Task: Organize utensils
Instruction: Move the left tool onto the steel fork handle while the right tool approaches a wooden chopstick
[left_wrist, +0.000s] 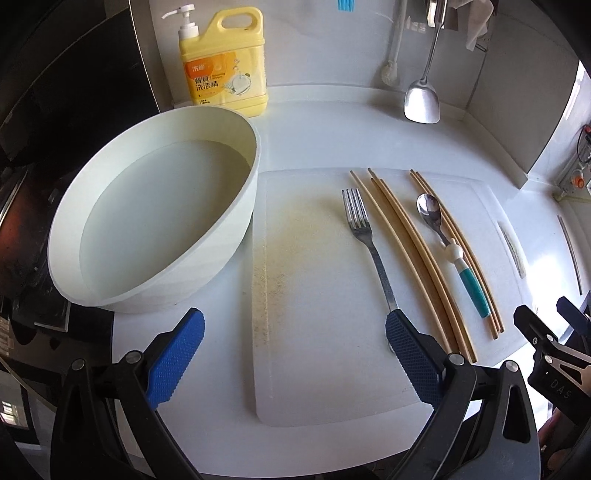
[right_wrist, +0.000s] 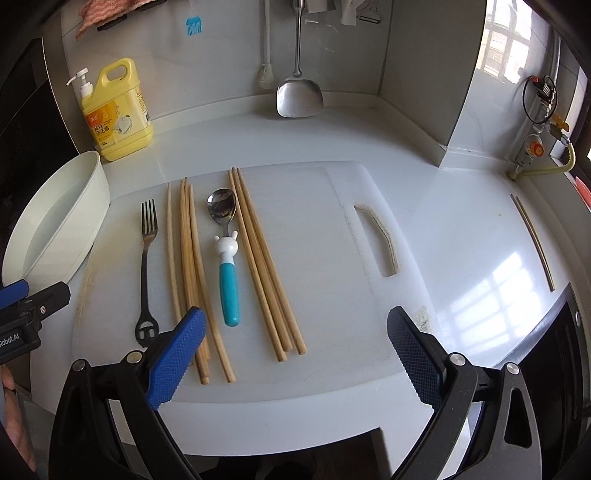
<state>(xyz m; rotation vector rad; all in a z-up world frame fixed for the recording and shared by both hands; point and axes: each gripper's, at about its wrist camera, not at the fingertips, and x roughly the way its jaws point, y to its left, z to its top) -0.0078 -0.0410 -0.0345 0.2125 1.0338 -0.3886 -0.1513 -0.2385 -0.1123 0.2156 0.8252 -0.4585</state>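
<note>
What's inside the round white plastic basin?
The round white plastic basin holds only clear water; no utensils show. The right wrist view sees just part of its inside, and its near wall hides the bottom there.

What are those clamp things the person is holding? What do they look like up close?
Each is a hand-held two-finger gripper. The left gripper and right gripper look alike: black plastic arms with triangular cut-outs and silver rivets, tipped with blue knurled rubber pads. Seen from the side, the left one bears white lettering ending in "Robot.AI". No cables show.
</note>
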